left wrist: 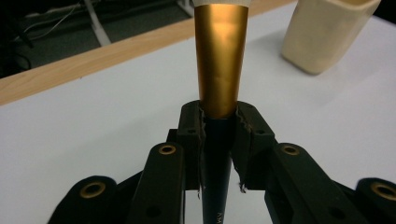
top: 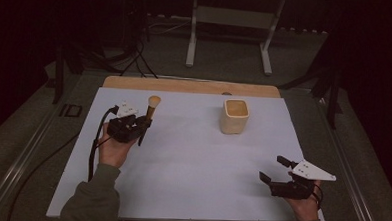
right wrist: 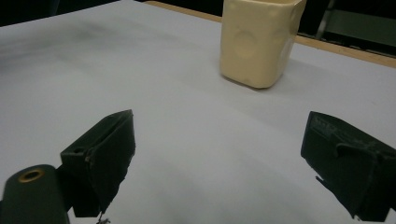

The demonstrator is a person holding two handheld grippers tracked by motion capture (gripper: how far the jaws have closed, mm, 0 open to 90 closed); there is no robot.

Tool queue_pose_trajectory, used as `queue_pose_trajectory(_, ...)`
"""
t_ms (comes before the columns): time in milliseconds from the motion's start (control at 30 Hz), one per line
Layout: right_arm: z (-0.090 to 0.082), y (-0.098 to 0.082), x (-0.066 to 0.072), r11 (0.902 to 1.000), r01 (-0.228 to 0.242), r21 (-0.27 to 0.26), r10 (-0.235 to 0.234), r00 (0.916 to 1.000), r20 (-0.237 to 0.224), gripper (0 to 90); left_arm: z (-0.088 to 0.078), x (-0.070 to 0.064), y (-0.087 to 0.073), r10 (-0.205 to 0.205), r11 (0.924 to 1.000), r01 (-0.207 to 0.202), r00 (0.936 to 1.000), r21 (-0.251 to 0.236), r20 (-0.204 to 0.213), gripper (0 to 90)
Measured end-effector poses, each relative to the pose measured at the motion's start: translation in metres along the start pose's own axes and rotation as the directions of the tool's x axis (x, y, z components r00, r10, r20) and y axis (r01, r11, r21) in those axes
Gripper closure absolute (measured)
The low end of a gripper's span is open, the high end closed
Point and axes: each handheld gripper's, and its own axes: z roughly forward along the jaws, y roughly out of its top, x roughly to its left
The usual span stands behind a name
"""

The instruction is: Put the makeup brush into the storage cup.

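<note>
I had the left gripper (top: pixel 142 124) at the left middle of the high view, its jaws clenched on a makeup brush with a dark handle, gold metal ferrule and tan bristle head (top: pixel 149 113). In the left gripper view the brush (left wrist: pixel 220 60) rose upright through the centre of the frame, the two pads pinching the dark handle just below the gold ferrule. The brush sat above the white rectangular table mat (top: pixel 192 155), head toward the top of the frame.

My right gripper (top: pixel 272 169) rested at the lower right of the high view, jaws spread wide with nothing between them.

A cream-coloured, square-sided ceramic cup (top: pixel 234 116) stood upright at the upper centre-right of the mat, well apart from both grippers; it appeared at the top centre of the right gripper view (right wrist: pixel 258 42).
</note>
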Motion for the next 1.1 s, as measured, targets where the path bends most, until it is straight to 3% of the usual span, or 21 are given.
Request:
queue_pose_trajectory(533, -0.001, 0.000, -0.001, 1.0000, -0.003, -0.004, 0.003, 1.0000, -0.002, 9.9, 0.011, -0.006, 0.008, -0.025, 0.9941, 0.024, 0.9996, -0.106, -0.009, 74.9)
queue_pose_trajectory(1100, -0.001, 0.000, -0.001, 1.0000, -0.008, -0.003, 0.008, 1.0000, -0.002, 9.9, 0.023, -0.010, 0.022, -0.028, 0.9865, 0.037, 0.9982, -0.159, 0.053, 74.9)
